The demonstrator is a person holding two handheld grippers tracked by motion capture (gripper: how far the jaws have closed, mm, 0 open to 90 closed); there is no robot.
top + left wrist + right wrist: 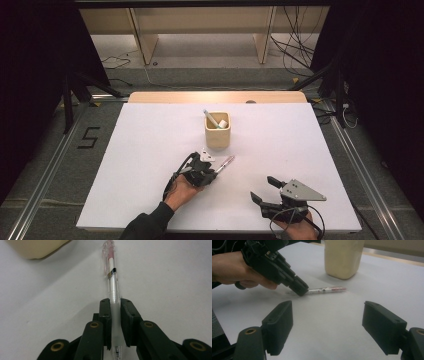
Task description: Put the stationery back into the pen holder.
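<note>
On the white table sheet, near the front middle, the left gripper is clamping a clear pen by its frosted grip section. In the left gripper view the jaws are sitting narrow, pressed against both sides of the pen, with the writing tip poking out toward the camera and the pink-capped end pointing away toward the beige holder. The pen is lying low along the sheet; cannot tell if it is touching the surface or slightly lifted. The left hand is wrapping the gripper body, sleeve coming in from the bottom edge.

The beige pen holder is standing upright just behind the pen, near but apart from it, and is carrying a white marker leaning left, plus another white item too small to tell.

The right gripper is hovering at the front right of the sheet, well apart from the pen, jaws spread wide and gripping nothing. In the right gripper view its two black jaws are framing bare sheet, with the left gripper and pen farther off and the holder behind them. The right hand is sitting at the bottom edge, cable looping over it.
</note>
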